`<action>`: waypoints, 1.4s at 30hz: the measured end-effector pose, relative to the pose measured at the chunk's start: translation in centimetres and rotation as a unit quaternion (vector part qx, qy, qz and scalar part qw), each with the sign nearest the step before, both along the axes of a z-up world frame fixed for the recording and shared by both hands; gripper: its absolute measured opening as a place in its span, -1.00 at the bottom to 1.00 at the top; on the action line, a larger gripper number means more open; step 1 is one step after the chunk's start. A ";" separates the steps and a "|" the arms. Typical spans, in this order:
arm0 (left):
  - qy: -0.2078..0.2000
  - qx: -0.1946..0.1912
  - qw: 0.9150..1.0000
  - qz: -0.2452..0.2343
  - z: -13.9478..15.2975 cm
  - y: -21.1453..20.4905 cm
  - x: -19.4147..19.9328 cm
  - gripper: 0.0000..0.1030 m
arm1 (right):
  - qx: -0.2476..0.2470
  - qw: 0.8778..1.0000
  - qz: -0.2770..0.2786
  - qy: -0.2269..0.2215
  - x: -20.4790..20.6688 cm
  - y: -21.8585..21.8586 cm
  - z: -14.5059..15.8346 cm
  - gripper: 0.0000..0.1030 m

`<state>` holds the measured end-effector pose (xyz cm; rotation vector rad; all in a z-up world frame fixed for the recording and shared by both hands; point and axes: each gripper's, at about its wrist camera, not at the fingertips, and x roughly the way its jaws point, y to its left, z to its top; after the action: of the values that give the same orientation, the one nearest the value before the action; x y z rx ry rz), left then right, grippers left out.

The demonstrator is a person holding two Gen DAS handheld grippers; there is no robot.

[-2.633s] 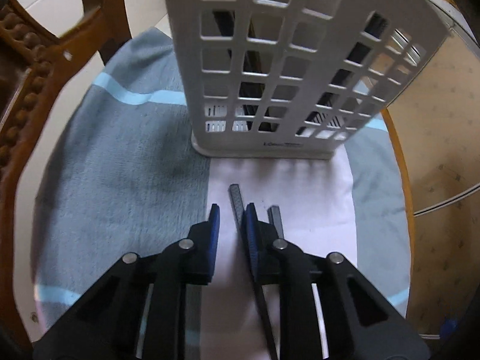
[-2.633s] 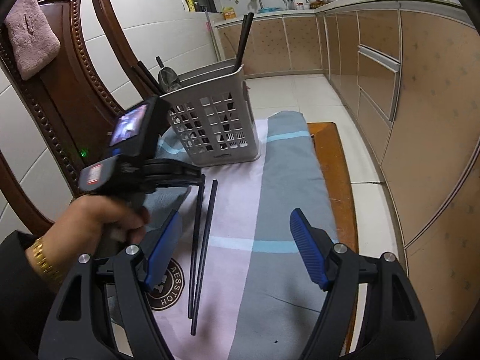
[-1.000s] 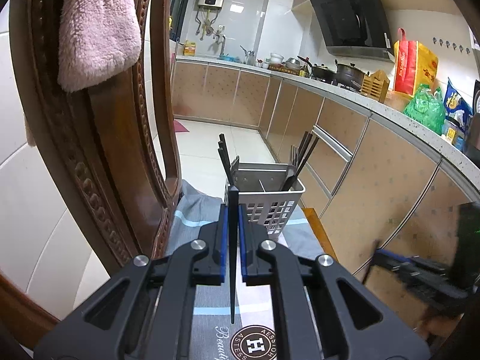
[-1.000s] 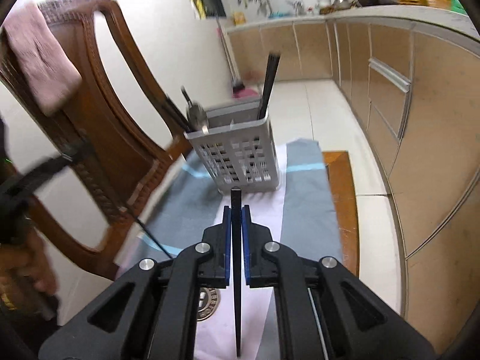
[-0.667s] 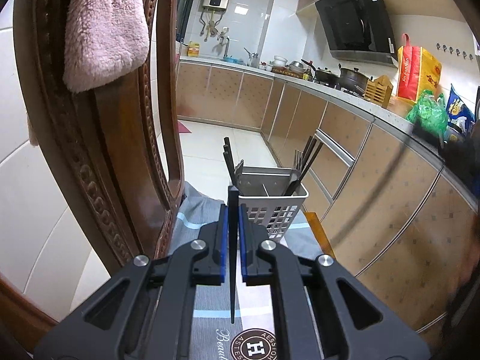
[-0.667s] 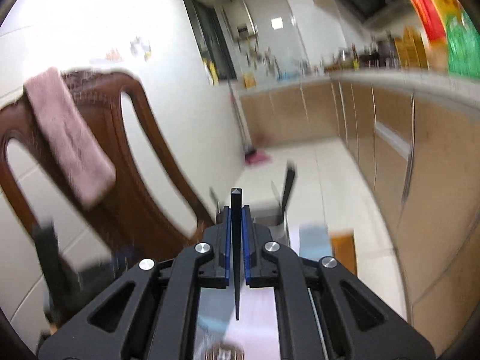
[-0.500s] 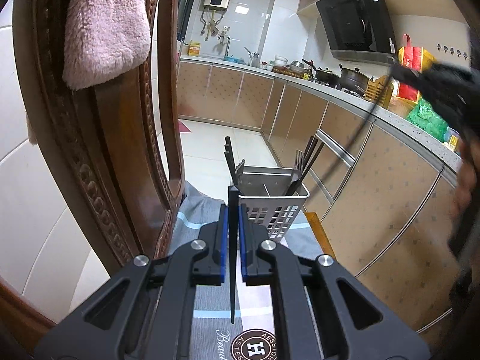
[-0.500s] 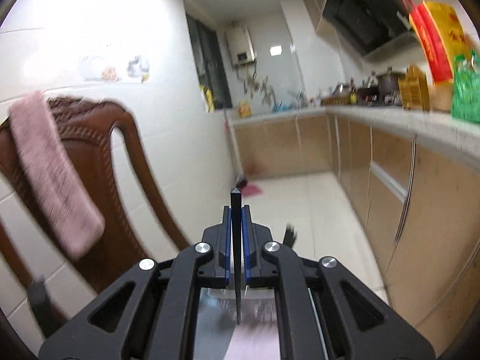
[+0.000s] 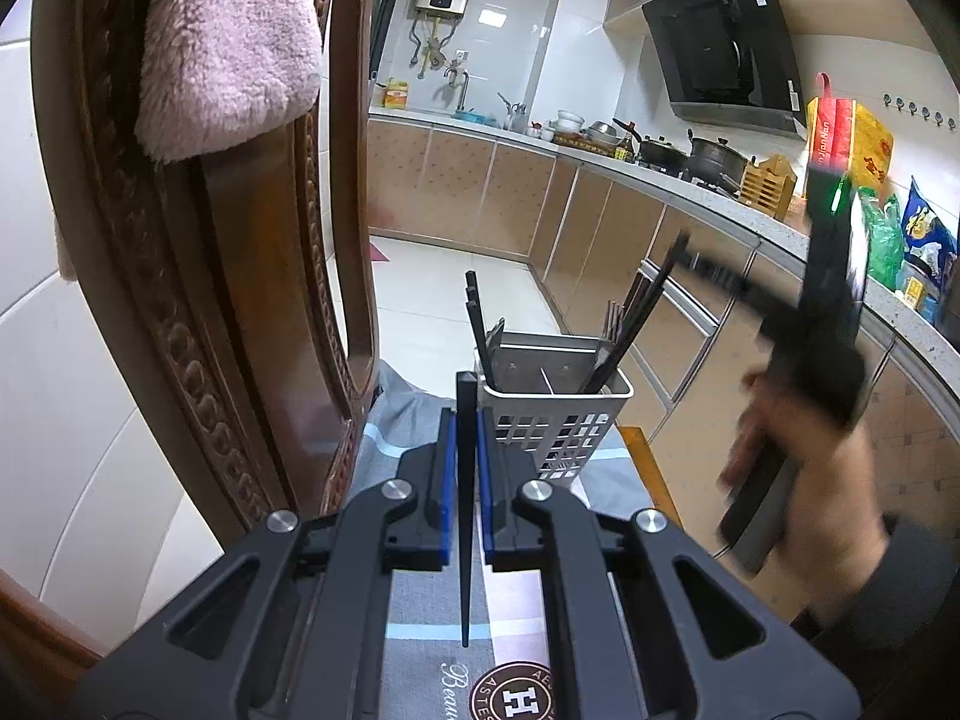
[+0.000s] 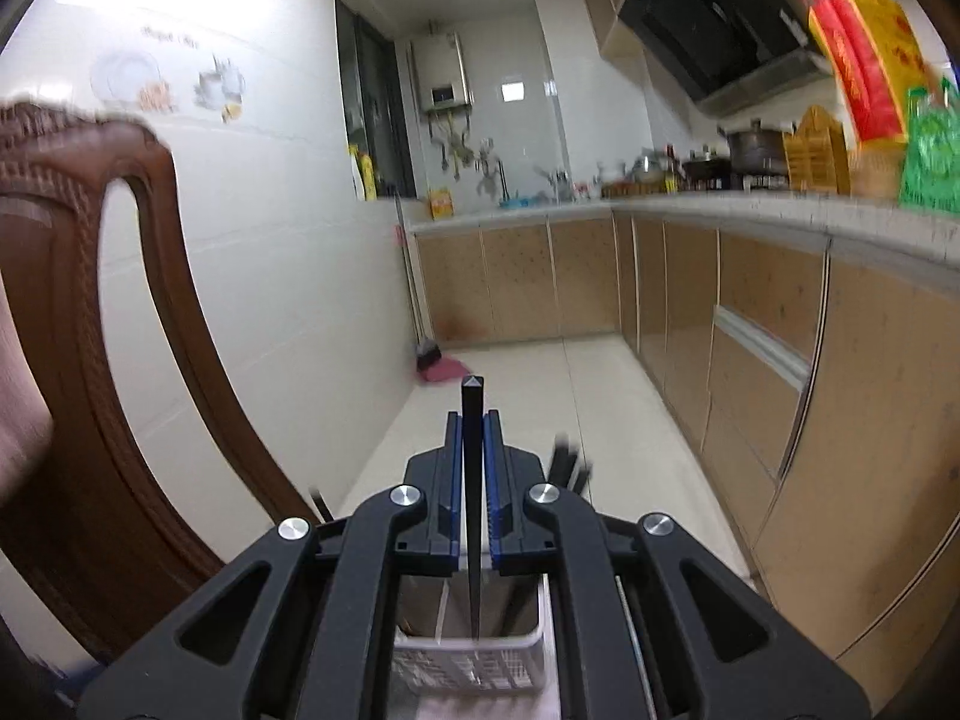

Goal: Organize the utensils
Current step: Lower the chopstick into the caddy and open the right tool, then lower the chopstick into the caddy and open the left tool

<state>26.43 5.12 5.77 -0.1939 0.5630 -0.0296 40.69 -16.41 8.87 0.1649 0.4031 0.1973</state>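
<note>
Since the earlier frame, the right gripper (image 10: 474, 540) has been carried over the caddy (image 10: 468, 666), its fingers clenched on one chopstick (image 10: 472, 480). Another chopstick (image 9: 465, 510) is clamped in the left gripper (image 9: 465, 504), short of the caddy (image 9: 558, 414); insertion is judged imminent.

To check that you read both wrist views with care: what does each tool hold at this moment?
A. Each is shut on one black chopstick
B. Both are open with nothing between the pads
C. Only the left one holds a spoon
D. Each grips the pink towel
A: the left tool pinches a black chopstick and the right tool pinches another chopstick, each running upright between the blue pads.
</note>
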 end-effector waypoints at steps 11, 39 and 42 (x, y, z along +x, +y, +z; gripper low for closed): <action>-0.002 0.015 1.000 0.001 0.0 -0.8 -0.2 -0.86 | 0.081 0.994 0.034 0.059 -5.4 -4.0 -5.8 0.23; -0.094 -0.050 0.993 0.055 9.2 -1.8 14.5 -0.86 | 0.185 0.980 -0.025 0.069 -14.8 -13.8 -11.3 0.61; -0.077 -0.051 0.994 0.060 5.9 -2.0 16.3 -0.86 | 0.189 0.979 -0.022 0.070 -14.6 -13.9 -11.3 0.61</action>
<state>42.71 3.14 11.68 -0.3217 0.3962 0.0438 26.08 -30.29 -2.43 0.5641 0.4999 0.2185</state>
